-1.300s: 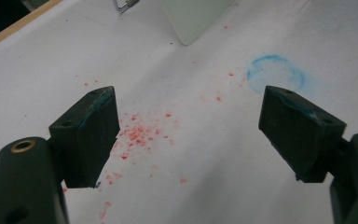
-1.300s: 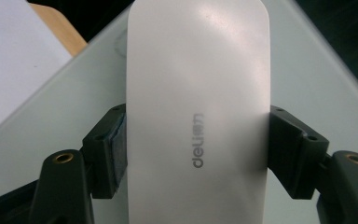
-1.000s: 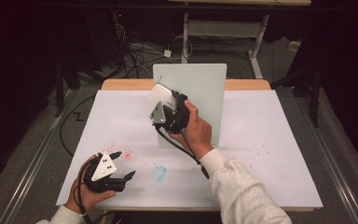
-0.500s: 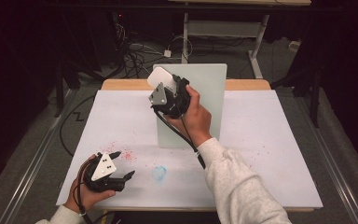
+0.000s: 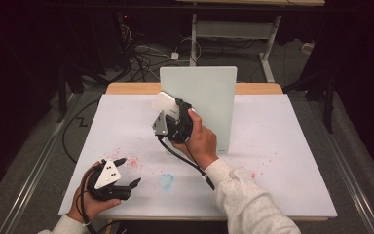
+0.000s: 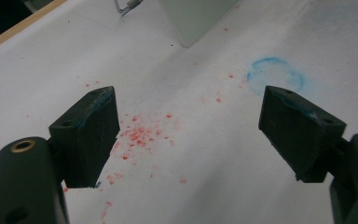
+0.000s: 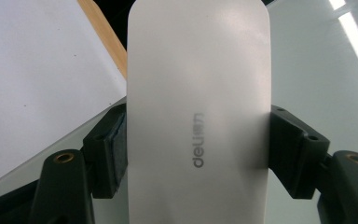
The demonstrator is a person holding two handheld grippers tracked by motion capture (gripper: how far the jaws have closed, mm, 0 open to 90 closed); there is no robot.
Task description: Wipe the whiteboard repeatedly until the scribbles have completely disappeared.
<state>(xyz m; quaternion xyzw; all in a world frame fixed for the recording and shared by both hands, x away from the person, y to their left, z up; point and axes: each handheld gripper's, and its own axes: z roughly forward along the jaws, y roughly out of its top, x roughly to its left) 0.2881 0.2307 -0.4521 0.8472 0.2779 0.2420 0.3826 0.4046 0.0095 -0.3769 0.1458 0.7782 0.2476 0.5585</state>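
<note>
A pale green-white board [image 5: 209, 97] stands upright at the table's back middle. My right gripper [image 5: 169, 111] is shut on a white eraser [image 5: 162, 102] and holds it at the board's left part, in front of its face. In the right gripper view the eraser [image 7: 198, 107], printed "deli", fills the space between both black fingers [image 7: 107, 149], with the board [image 7: 317, 70] behind it. My left gripper [image 5: 128, 171] rests open and holds nothing at the table's front left, above red specks [image 6: 140, 133].
The white table sheet [image 5: 282, 146] carries red specks [image 5: 131, 161] and a faint blue ring stain [image 5: 166, 181]. The wooden table edge [image 5: 126, 88] shows behind it. Cables [image 5: 141, 53] and a desk frame lie on the floor beyond.
The right gripper lifted the eraser up the board's face, then brought it back down and slightly left. The left gripper stayed still.
</note>
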